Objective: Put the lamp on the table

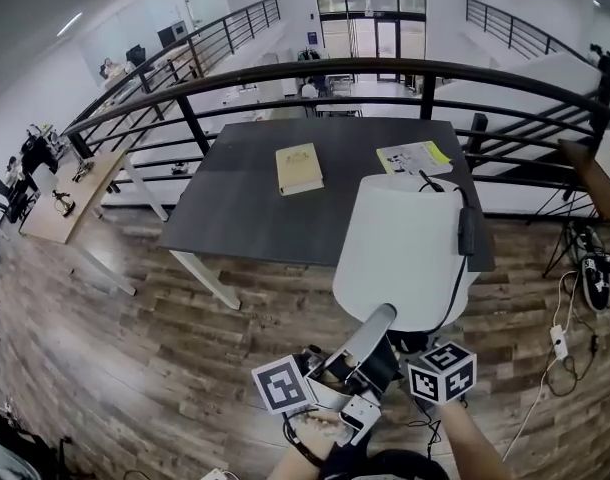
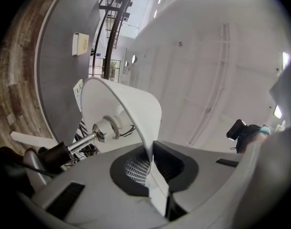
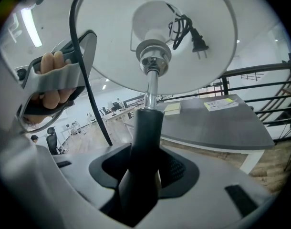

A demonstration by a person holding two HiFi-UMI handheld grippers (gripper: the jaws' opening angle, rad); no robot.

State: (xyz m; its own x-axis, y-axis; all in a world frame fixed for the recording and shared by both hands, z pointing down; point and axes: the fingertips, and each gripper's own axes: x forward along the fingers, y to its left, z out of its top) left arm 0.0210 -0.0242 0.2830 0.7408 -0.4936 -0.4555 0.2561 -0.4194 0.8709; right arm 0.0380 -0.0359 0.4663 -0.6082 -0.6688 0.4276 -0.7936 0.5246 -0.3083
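Note:
The lamp hangs between both grippers just short of the dark grey table (image 1: 245,218). Its white shade (image 1: 405,248) overlaps the table's near right corner in the head view. My left gripper (image 2: 148,171) is shut on the shade's thin rim (image 2: 150,142); in the head view it (image 1: 383,318) reaches the shade's lower edge. My right gripper (image 3: 144,173) is shut on the lamp's black stem (image 3: 145,137), below the chrome socket (image 3: 152,56). The lamp's black cord (image 3: 88,94) hangs loose, and its plug (image 3: 197,38) lies inside the shade.
A yellow book (image 1: 299,168) and a leaflet (image 1: 413,157) lie on the table's far half. A black railing (image 1: 385,68) curves behind the table. Cables and a power strip (image 1: 560,343) lie on the wood floor at the right, beside another table's corner (image 1: 595,183).

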